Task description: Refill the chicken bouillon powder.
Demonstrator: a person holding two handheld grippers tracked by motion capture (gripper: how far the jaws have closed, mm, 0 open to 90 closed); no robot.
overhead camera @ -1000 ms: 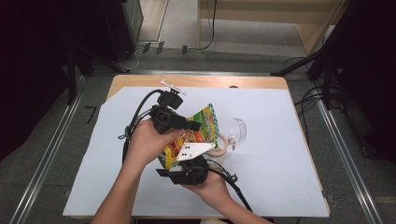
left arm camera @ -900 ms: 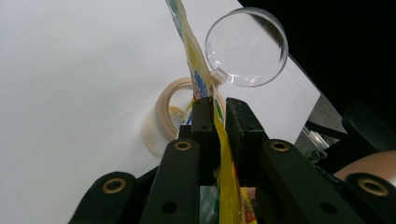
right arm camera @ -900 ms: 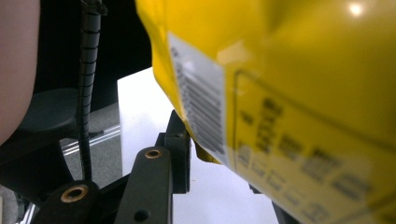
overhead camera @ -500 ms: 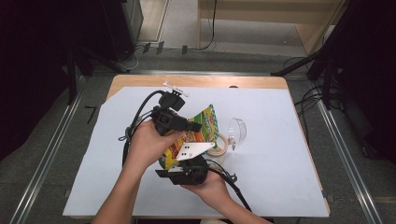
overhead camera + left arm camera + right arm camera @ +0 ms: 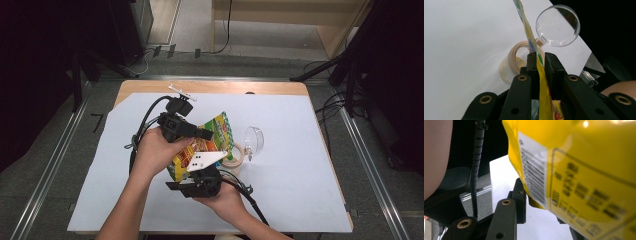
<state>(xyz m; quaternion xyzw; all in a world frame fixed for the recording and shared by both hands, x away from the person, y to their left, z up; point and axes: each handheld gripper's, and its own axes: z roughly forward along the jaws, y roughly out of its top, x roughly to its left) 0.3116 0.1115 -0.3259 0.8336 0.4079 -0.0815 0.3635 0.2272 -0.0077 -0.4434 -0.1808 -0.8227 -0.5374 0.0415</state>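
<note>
Snack bag [image 5: 202,142]: yellow, printed, held above the white sheet [image 5: 300,190] near table centre. Left gripper [image 5: 539,61]: jaws nearly closed, pinching the bag's thin edge. Right gripper [image 5: 196,176]: at the bag's 6 o'clock; one jaw sits against the barcode side, the other hidden behind the blurred bag, so its grip cannot be told. Tape roll [image 5: 514,60]: partly covered. Clear round lid [image 5: 254,140]: at the bag's 3 o'clock.

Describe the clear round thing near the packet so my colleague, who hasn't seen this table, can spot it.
On the white sheet over the table, look just right of the yellow snack packet held in the two grippers. Beside the beige tape roll stands a transparent round lid with a small tab, the one see-through item there.
</note>
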